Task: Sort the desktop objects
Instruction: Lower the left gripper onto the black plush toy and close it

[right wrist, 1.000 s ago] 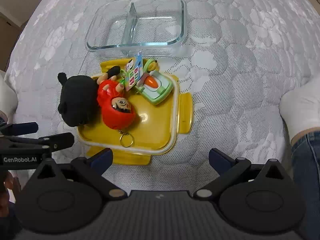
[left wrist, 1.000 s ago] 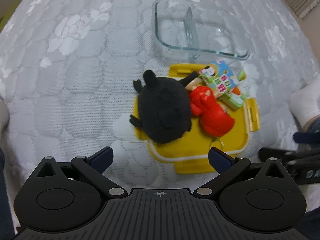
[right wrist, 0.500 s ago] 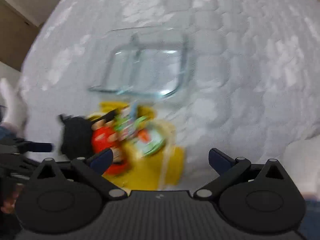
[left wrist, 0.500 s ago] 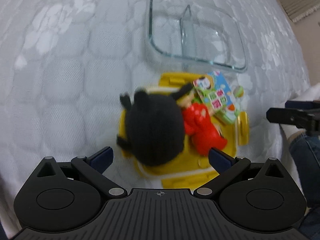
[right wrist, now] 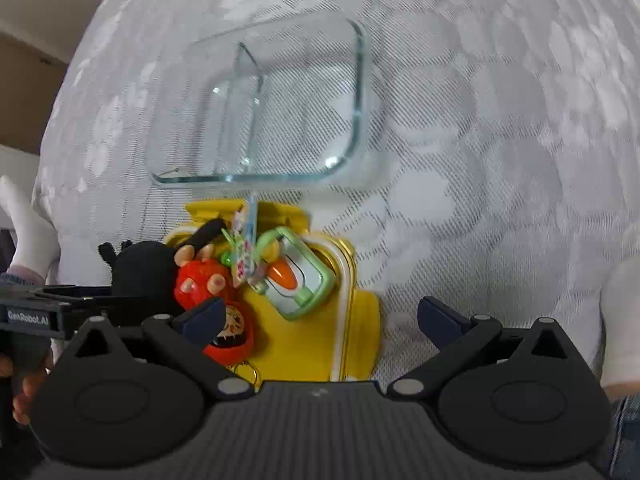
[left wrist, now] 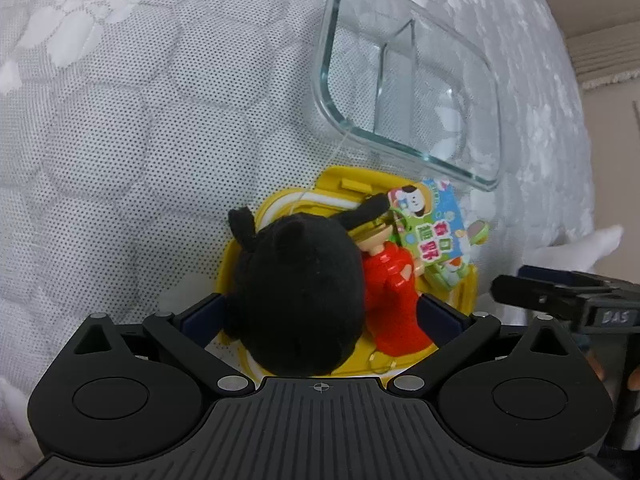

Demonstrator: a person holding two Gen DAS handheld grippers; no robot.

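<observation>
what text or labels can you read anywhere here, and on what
"GenRobot.AI" on the side of the left gripper, seen from the right wrist view.
"DAS" on the side of the right gripper, seen from the left wrist view; reading uncertain.
Colourful printed card on the toys: large characters, not clear enough to read.

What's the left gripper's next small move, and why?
Probably close the left gripper on the black plush toy: its open fingers already flank the plush on the yellow lid, and the glass container beyond holds nothing.

Two wrist views, close above, facing down-forward; shared: yellow lid (left wrist: 468, 280) (right wrist: 316, 340) and glass container (left wrist: 412, 80) (right wrist: 360, 92).
</observation>
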